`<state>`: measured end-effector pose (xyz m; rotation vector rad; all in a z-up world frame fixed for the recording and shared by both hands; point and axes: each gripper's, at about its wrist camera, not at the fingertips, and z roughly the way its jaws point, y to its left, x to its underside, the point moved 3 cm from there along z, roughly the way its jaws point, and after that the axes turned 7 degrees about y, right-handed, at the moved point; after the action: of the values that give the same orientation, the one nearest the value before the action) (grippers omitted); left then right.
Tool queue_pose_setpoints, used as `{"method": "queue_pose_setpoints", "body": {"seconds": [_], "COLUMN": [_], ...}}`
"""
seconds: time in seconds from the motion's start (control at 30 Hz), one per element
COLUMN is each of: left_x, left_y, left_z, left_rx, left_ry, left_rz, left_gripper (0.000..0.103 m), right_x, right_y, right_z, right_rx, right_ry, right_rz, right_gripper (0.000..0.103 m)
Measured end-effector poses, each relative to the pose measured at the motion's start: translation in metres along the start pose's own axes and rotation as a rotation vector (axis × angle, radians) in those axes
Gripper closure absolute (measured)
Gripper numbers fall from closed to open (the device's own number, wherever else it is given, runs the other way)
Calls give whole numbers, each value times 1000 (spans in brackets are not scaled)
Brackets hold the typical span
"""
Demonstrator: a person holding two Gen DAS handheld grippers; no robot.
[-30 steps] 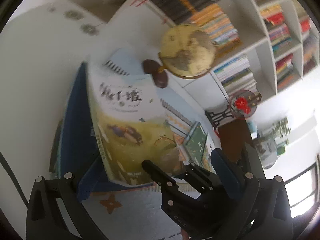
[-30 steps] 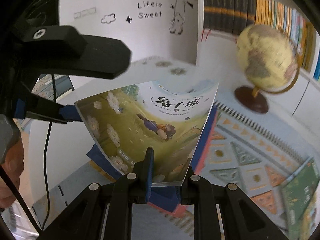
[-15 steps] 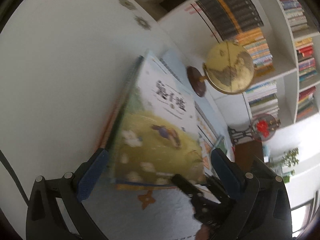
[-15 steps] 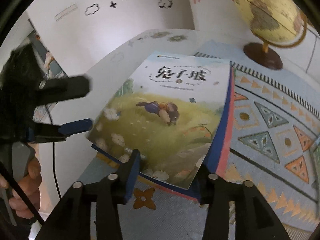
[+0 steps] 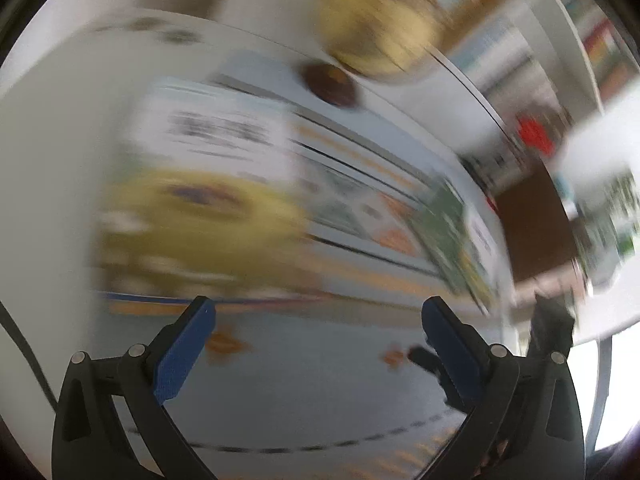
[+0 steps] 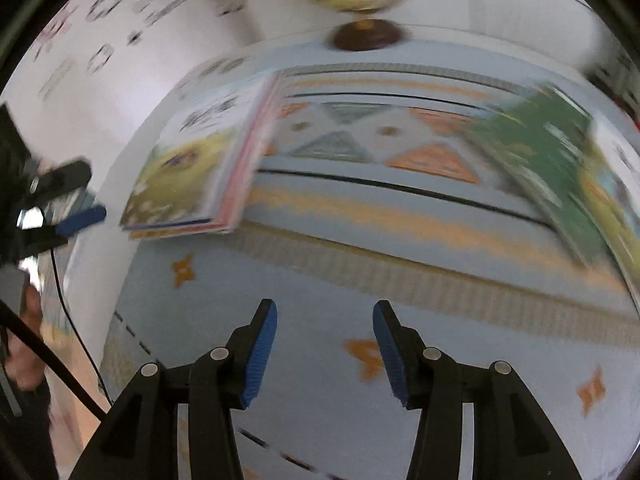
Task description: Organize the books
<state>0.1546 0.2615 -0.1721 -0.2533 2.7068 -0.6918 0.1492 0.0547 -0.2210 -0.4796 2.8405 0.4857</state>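
A stack of books with a yellow-green meadow cover on top [image 5: 200, 204] lies flat on the patterned mat, at the left in the right wrist view [image 6: 192, 172]. A green-covered book [image 6: 532, 152] lies at the right of the mat; it also shows in the left wrist view [image 5: 452, 236]. My left gripper [image 5: 316, 312] is open and empty, in front of the stack. My right gripper [image 6: 324, 312] is open and empty over the mat, apart from both books. Both views are blurred by motion.
A globe on a dark round base [image 6: 360, 36] stands at the back of the table. A light blue mat with orange and grey patterns [image 6: 360, 240] covers the white table [image 5: 52, 120]. Bookshelves [image 5: 560, 20] stand behind. The left gripper shows at the left edge [image 6: 72, 200].
The right gripper let go of the meadow-cover book, which now lies flat on the stack. Both grippers have pulled back from the stack and opened wide.
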Motion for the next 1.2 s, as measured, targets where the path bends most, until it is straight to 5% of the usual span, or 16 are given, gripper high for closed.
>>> {"method": "queue_pose_setpoints", "body": {"seconds": [0.23, 0.43, 0.53, 0.73, 1.03, 1.2], "left_x": [-4, -21, -35, -52, -44, -36], "left_y": [-146, -241, -259, -271, -284, -286], "left_z": [99, 174, 207, 248, 270, 267], "left_rx": [83, 79, 39, -15, 69, 75], "left_ry": [161, 179, 159, 148, 178, 191], "left_rz": [225, 353, 349, 318, 316, 307], "left_gripper": [1, 1, 1, 1, 0, 1], "right_x": [12, 15, 4, -17, -22, -25], "right_y": [-125, -235, -278, -304, -317, -315], "right_z": [-54, -92, -93, -76, -61, -59], "right_rx": [131, 165, 171, 172, 187, 153], "right_ry": [-92, -164, -188, -180, -169, -178], "right_rz": [206, 389, 436, 435, 408, 340], "right_gripper": [55, 52, 52, 52, 50, 34]}}
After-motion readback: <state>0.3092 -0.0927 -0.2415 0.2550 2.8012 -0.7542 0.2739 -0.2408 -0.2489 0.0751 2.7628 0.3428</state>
